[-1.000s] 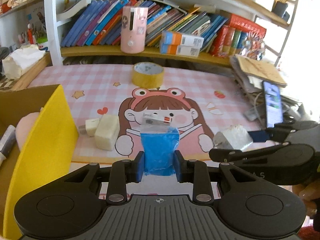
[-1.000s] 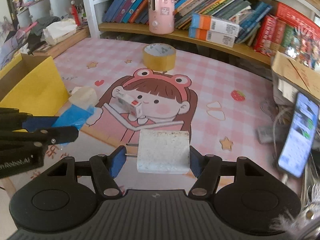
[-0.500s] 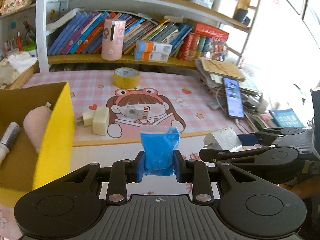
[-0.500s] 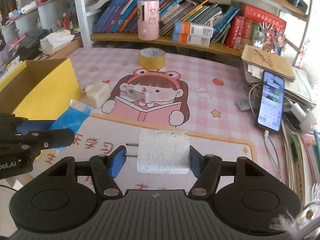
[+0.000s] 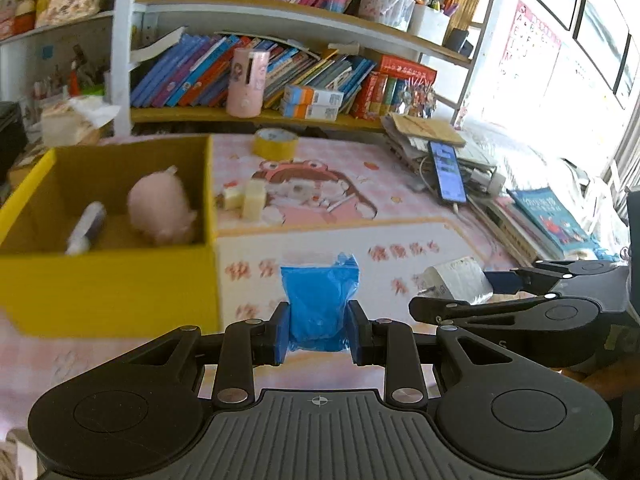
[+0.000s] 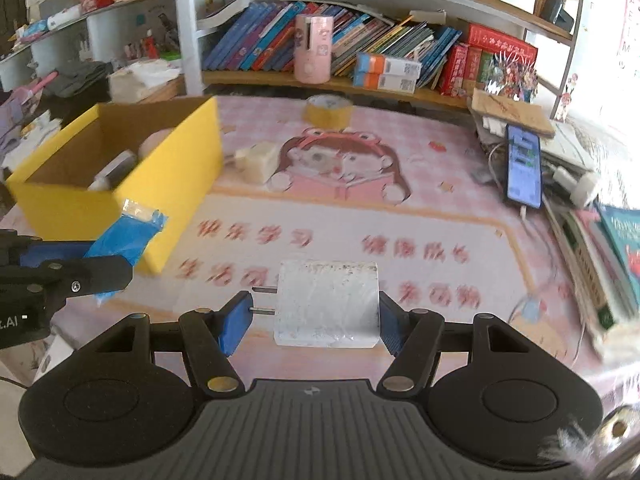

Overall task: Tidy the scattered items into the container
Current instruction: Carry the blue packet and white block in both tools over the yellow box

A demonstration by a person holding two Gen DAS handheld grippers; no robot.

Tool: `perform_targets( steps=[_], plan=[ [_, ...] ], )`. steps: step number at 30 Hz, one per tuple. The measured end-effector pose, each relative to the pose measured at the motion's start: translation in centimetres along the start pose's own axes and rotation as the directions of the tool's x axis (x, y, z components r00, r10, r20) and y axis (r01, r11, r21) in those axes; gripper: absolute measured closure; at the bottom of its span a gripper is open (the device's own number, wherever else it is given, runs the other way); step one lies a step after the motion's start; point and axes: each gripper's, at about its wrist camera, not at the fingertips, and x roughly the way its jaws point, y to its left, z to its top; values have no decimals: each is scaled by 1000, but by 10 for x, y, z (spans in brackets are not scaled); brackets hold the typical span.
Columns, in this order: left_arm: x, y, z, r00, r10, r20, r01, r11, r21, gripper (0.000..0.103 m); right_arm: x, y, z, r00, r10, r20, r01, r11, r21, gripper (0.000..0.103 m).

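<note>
My left gripper [image 5: 318, 334] is shut on a blue plastic bag [image 5: 318, 300], held above the mat just right of the yellow cardboard box [image 5: 108, 284]. Inside the box lie a pink plush [image 5: 158, 208] and a white tube [image 5: 86, 226]. My right gripper [image 6: 316, 318] is shut on a white plug adapter [image 6: 326, 304], its prongs pointing left; in the left wrist view that gripper [image 5: 460, 290] is beside mine on the right. On the mat beyond the box rest a cream block [image 5: 253, 200] and a small white box [image 5: 298, 191]. The blue bag [image 6: 124, 236] also shows in the right wrist view.
A yellow tape roll [image 5: 275, 144] sits at the mat's far side below a shelf of books [image 5: 280, 72]. A phone [image 5: 446, 172] with cables and stacked books [image 5: 556, 224] crowd the right edge. A tissue pack [image 5: 76, 120] stands behind the box.
Both grippers have pulled back from the shelf and shifted toward the yellow box, each keeping its load. The box interior has come into view on the left.
</note>
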Motion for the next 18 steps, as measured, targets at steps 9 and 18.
perform_targets(
  steps=[9,18],
  plan=[
    [-43,40,-28,997,68,-25,-68,997,-21,76,-21,70,-21,998,67,-16,-68,996,-61,40],
    [-61,71,-47,985,167,-51,-168,985,-31,76,-20,114,-24,992,123,-32,-126,986,-110,40]
  ],
)
